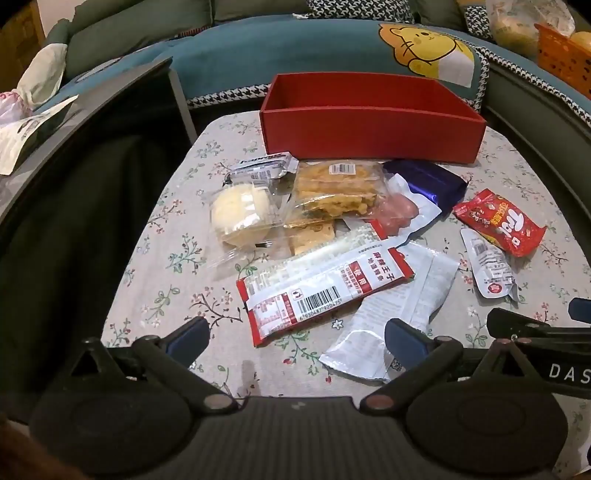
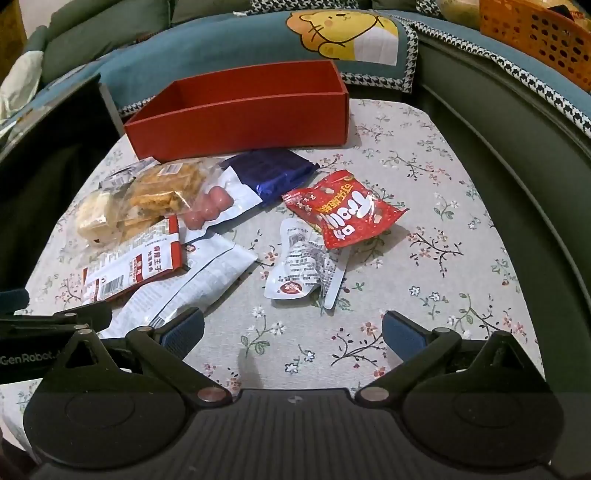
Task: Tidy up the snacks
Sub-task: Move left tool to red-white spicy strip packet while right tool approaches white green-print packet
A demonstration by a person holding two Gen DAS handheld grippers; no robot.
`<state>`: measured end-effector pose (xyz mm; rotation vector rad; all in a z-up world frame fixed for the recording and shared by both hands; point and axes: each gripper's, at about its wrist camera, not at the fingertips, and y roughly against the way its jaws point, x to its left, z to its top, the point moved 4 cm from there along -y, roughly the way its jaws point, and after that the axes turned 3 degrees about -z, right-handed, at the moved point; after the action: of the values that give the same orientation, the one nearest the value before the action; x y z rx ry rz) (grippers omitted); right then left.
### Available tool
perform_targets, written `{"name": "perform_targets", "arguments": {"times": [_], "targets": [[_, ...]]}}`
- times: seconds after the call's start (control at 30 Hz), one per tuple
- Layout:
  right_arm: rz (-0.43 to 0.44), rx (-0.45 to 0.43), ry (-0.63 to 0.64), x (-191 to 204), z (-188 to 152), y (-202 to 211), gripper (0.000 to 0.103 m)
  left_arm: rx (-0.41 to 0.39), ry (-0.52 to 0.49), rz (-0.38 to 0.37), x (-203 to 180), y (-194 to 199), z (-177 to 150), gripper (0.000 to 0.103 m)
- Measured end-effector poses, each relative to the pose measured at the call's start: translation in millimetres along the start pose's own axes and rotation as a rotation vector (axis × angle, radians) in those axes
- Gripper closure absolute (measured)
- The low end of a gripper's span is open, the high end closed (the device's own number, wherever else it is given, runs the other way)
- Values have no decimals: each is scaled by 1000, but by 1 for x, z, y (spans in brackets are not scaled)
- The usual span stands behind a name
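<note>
An empty red box (image 1: 369,129) (image 2: 240,118) stands at the far side of the flowered table. Several snack packs lie in front of it: a round bun in clear wrap (image 1: 240,214), a crispy snack pack (image 1: 332,188) (image 2: 162,188), a red-and-white barcode packet (image 1: 317,284) (image 2: 129,269), a silver packet (image 1: 391,317) (image 2: 184,288), a blue foil pack (image 1: 428,181) (image 2: 269,170), a sausage pack (image 2: 214,210), a red candy bag (image 1: 498,225) (image 2: 343,210) and a small white pouch (image 2: 299,269). My left gripper (image 1: 295,341) hangs open over the near table edge. My right gripper (image 2: 293,334) is open too, holding nothing.
The table wears a floral cloth (image 2: 424,240). Behind it runs a teal sofa with a cartoon cushion (image 1: 424,44) (image 2: 343,33). An orange basket (image 2: 535,40) sits at the back right. A dark panel (image 1: 92,122) stands at the left, past the table edge.
</note>
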<state>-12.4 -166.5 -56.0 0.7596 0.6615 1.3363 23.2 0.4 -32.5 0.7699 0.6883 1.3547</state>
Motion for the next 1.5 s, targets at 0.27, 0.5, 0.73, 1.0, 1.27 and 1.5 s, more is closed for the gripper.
{"name": "perform_targets", "arguments": {"times": [0.27, 0.5, 0.73, 1.0, 1.27, 1.5], "targets": [[20, 24, 7, 11, 0, -5, 0, 18, 30, -3, 12, -1, -3, 0], [41, 46, 17, 38, 4, -11, 0, 13, 63, 54, 37, -1, -2, 0], [59, 128, 9, 76, 3, -40, 0, -13, 152, 63, 74, -4, -5, 0], [15, 163, 125, 98, 3, -60, 3, 7, 158, 58, 84, -7, -9, 0], [41, 245, 252, 37, 0, -38, 38, -38, -116, -83, 29, -5, 2, 0], [117, 263, 315, 28, -3, -38, 26, 14, -478, -270, -17, -28, 27, 0]]}}
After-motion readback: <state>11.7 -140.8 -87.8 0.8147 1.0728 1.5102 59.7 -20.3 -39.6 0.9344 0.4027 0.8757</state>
